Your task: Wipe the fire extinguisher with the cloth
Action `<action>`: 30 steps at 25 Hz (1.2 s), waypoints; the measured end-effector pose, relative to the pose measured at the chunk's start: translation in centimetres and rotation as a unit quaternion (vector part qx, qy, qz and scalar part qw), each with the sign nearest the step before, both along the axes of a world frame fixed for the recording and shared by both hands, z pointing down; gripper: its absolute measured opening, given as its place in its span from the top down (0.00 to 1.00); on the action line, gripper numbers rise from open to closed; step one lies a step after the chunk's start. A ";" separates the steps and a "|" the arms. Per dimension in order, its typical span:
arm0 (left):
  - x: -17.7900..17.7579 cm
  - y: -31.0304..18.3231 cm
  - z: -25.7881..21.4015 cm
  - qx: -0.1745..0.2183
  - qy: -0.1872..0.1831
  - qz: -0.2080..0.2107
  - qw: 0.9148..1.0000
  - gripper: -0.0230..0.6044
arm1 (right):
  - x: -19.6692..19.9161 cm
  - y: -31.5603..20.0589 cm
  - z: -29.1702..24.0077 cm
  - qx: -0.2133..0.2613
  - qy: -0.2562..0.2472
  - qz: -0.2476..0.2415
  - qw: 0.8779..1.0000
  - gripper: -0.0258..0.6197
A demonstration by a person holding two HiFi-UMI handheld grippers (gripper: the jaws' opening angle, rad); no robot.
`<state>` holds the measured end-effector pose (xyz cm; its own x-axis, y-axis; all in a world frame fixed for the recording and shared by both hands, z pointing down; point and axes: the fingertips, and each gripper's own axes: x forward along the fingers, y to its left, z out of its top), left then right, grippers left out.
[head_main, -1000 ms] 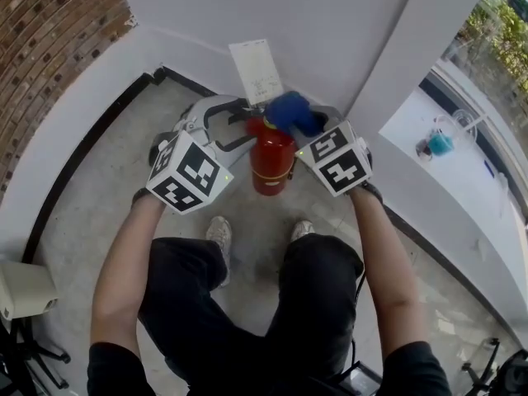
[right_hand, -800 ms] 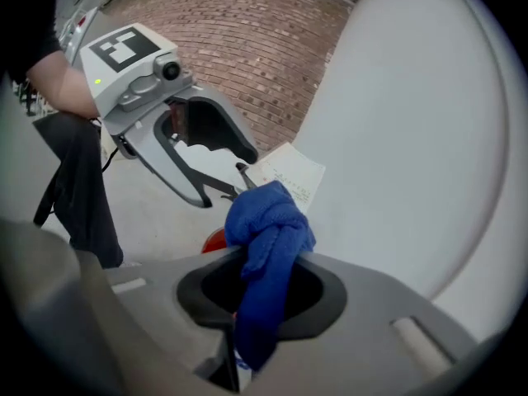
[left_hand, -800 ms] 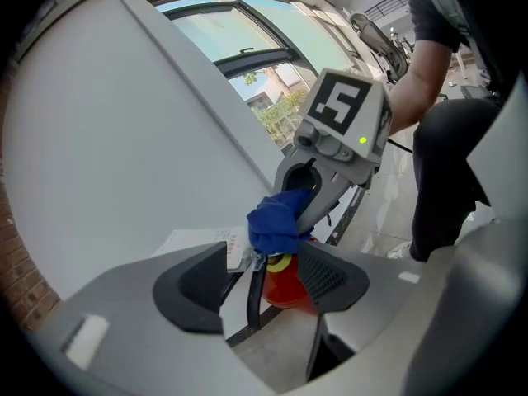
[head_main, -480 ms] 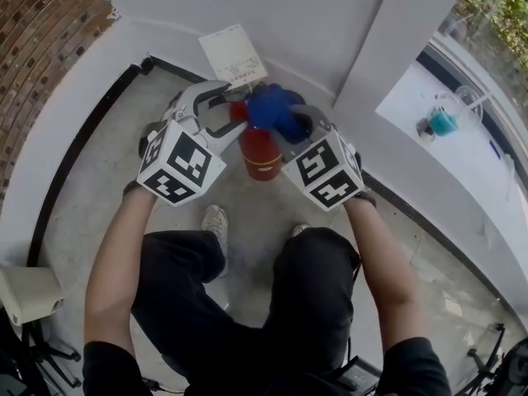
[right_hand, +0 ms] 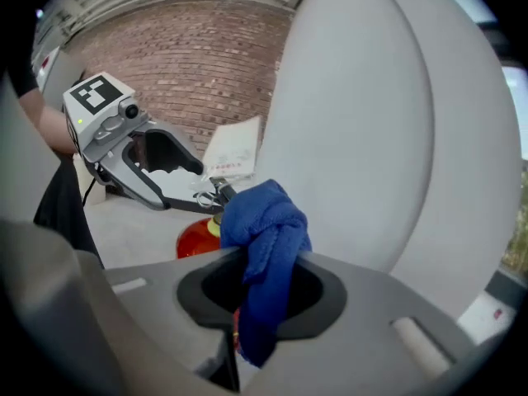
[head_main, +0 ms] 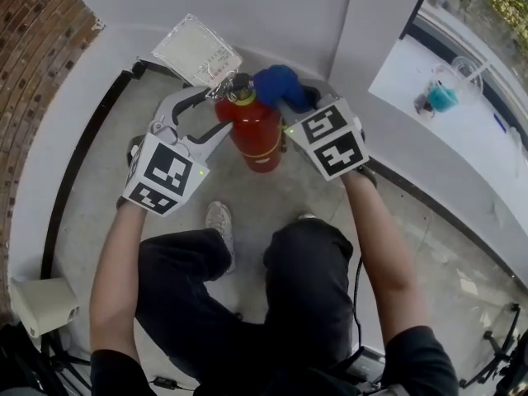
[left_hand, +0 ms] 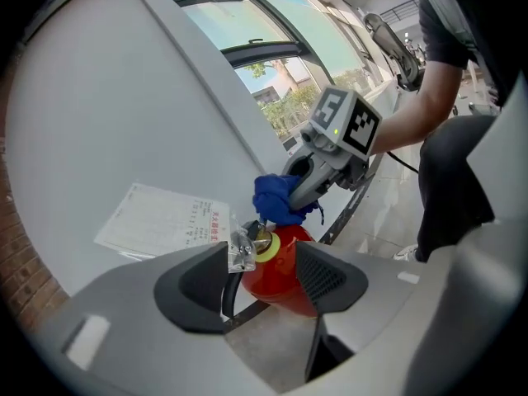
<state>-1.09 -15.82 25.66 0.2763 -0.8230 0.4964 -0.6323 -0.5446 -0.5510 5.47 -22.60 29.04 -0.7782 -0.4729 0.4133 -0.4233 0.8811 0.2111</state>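
The red fire extinguisher (head_main: 256, 139) stands on the floor in the wall corner, its valve top bare. My left gripper (head_main: 224, 110) reaches in from the left. Its jaws have just been closing and stand wide around the neck and black hose, pads against them. The left gripper view shows the red body (left_hand: 280, 254) between its pads (left_hand: 330, 279). My right gripper (head_main: 295, 101) is shut on the bunched blue cloth (head_main: 279, 85), which rests at the extinguisher's upper right. In the right gripper view the cloth (right_hand: 264, 229) hangs from the jaws above the extinguisher (right_hand: 191, 239).
A plastic-sleeved paper tag (head_main: 196, 49) hangs off the valve toward the white wall. A brick wall (head_main: 33, 64) stands at the left. A window ledge with a teal cup (head_main: 440, 97) lies at the right. The person's shoe (head_main: 219, 225) is just behind the extinguisher.
The right gripper has carried the blue cloth off the extinguisher's top to its upper right side, baring the valve. The left jaws have narrowed slightly around the neck. The head view has shifted.
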 end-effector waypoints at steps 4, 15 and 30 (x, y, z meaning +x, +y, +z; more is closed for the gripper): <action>0.2 0.1 -0.6 -0.005 0.034 -0.017 0.999 0.60 | 2.3 -1.4 3.0 -0.052 -0.017 0.043 0.998 0.84; 5.2 3.0 1.8 -0.047 0.111 -0.049 0.992 0.72 | 1.9 -2.2 0.6 -0.080 -0.096 0.030 0.992 0.84; 7.4 2.5 15.0 -0.144 0.194 -0.151 0.959 0.95 | 2.5 -3.0 18.0 -0.211 -0.067 0.080 0.972 0.84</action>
